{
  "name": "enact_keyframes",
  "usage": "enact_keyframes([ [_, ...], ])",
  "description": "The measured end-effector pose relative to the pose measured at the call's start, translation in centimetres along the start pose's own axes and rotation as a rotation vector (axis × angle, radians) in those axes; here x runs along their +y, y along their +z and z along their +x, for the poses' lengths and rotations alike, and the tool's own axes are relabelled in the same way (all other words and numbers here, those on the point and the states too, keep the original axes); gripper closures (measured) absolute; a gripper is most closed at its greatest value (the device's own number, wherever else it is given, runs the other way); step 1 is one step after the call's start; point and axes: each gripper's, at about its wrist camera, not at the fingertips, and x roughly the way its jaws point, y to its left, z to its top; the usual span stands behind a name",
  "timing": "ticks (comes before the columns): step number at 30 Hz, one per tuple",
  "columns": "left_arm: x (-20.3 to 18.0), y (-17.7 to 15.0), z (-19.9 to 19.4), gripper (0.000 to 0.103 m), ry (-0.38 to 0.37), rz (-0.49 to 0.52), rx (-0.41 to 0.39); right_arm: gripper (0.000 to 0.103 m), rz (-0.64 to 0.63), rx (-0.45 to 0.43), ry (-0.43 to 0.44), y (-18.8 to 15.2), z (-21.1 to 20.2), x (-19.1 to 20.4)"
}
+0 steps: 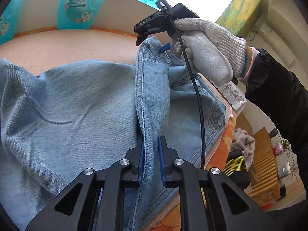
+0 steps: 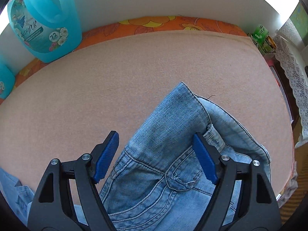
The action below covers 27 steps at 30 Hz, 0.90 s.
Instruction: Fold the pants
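Pants: light blue denim jeans [image 1: 77,104] lay spread over a pink blanket, one raised seam fold running from the lower middle of the left wrist view up toward the far gripper.
Waistband end: in the right wrist view the waistband corner [image 2: 173,119] stood up off the blanket, belt loop and pocket stitching showing below it.
Left gripper: the left gripper [image 1: 151,161] was closed on the raised seam fold of the jeans, its blue pads pressed against the denim on both sides.
Right gripper: the right gripper [image 2: 156,157] stood with its jaws apart, the waistband cloth between them; the right pad touched the denim by the belt loop, the left pad was clear of it.
Right hand: a hand in a grey knit glove [image 1: 207,52] held the right gripper above the jeans' far end, a black cable [image 1: 194,88] hanging from it across the cloth.
Sleeve: a dark sleeve [image 1: 279,88] ran out to the right edge.
Blanket: the pink blanket [image 2: 134,67] lay over an orange flowered cover [image 2: 163,24].
Bottle: a turquoise detergent bottle [image 2: 44,21] stood at the back left against a white wall.
Other items: a green carton [image 2: 259,33] sat at the back right corner, beside white lace cloth [image 2: 294,88].
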Motion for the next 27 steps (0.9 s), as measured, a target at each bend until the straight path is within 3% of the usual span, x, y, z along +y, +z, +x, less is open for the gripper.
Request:
enact_keyframes([
  [2,0.0,0.1,-0.1,0.094,0.0,0.01,-0.001,0.041,0.023,0.01,0.054,-0.5,-0.3,-1.4],
  [4,-0.1,0.2,-0.1,0.096,0.005,0.019,-0.005,0.073,0.051,0.011,0.116,-1.3,-1.1,-3.0],
  [5,-0.2,0.3,-0.1,0.096,0.007,0.022,-0.006,0.081,0.069,-0.001,0.142,-1.7,-1.7,-3.9],
  [7,-0.5,0.3,-0.1,0.097,0.013,0.03,-0.012,0.085,0.087,-0.037,0.169,-2.7,-3.1,-5.5],
  [14,-1.2,0.6,-1.5,0.098,0.036,0.07,-0.042,0.088,0.163,-0.199,0.283,-7.2,-9.9,-11.4],
  [20,-2.4,0.7,-1.7,0.098,0.04,0.114,-0.037,0.089,0.228,-0.339,0.355,-13.5,-14.5,-16.0],
  [23,-3.2,0.3,-1.2,0.098,0.039,0.148,-0.013,0.089,0.285,-0.382,0.381,-17.2,-14.6,-18.6],
  [27,-4.0,-0.5,-0.4,0.098,0.05,0.208,0.034,0.089,0.391,-0.385,0.421,-22.0,-11.7,-22.0],
])
